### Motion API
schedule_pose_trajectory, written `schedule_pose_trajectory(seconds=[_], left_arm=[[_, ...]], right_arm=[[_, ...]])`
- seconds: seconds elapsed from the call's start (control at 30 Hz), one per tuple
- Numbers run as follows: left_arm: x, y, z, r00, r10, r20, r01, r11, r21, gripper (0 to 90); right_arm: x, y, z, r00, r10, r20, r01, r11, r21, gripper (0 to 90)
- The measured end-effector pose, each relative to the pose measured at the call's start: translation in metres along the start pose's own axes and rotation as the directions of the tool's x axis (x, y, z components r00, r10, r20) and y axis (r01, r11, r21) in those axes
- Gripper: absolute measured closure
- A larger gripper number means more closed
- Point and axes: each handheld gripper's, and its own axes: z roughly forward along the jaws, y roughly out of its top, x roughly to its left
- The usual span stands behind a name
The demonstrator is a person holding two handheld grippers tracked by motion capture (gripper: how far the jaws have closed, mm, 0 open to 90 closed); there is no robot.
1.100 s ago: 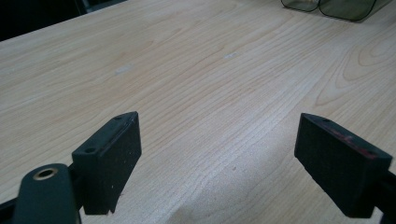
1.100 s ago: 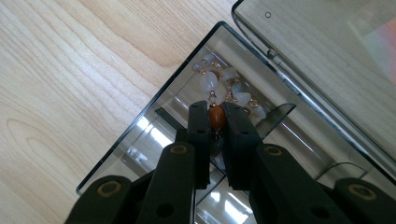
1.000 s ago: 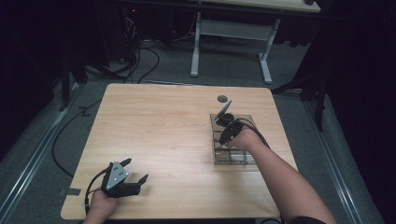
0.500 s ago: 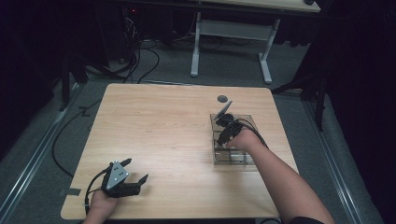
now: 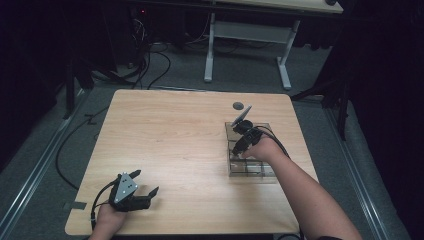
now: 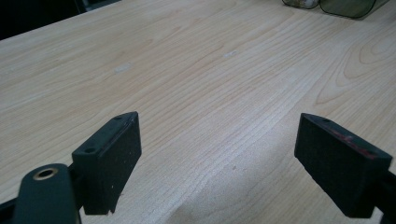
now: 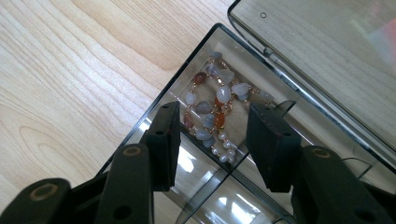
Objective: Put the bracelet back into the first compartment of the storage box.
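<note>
My right gripper (image 7: pixel 212 140) hangs over the clear box (image 7: pixel 154 119), and its jaws have just been opening with nothing pinched between them. The bead bracelet (image 7: pixel 212 112) already lies inside the box's corner compartment, below the raised lid (image 7: pixel 327 51). I think closing the lid is what is left; my left gripper (image 6: pixel 217 154) rests open, well apart from the box.

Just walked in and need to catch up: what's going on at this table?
A person works at a wooden table with a gripper in each hand. The right gripper hangs over a clear compartment box with its lid raised; its jaws have just been opening above a beaded bracelet lying in a corner compartment, not pressing on it. The left gripper rests open near the table's front edge, holding nothing.
</note>
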Motion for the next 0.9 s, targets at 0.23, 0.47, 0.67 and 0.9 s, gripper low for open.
schedule_pose_trajectory(seconds=[0.23,0.47,0.67,0.9], left_arm=[[0.000,0.000,0.000,1.0000,0.000,0.001,0.000,1.0000,-0.001,15.4],[0.000,0.000,0.000,1.0000,0.002,0.000,-0.002,1.0000,-0.001,15.4],[0.000,0.000,0.000,1.0000,0.002,0.001,-0.002,1.0000,0.001,15.4],[-0.001,0.000,0.000,1.0000,0.003,-0.002,-0.003,1.0000,0.002,15.4]], right_arm=[[0.001,-0.003,-0.005,0.9999,-0.009,0.013,0.010,1.000,-0.019,47.5],[0.005,-0.010,-0.009,0.9997,0.007,0.022,-0.007,1.000,-0.016,42.6],[0.009,-0.023,-0.018,0.9995,-0.009,0.032,0.011,0.999,-0.037,40.9],[0.016,-0.041,-0.025,0.9995,0.007,0.030,-0.005,0.999,-0.046,38.5]])
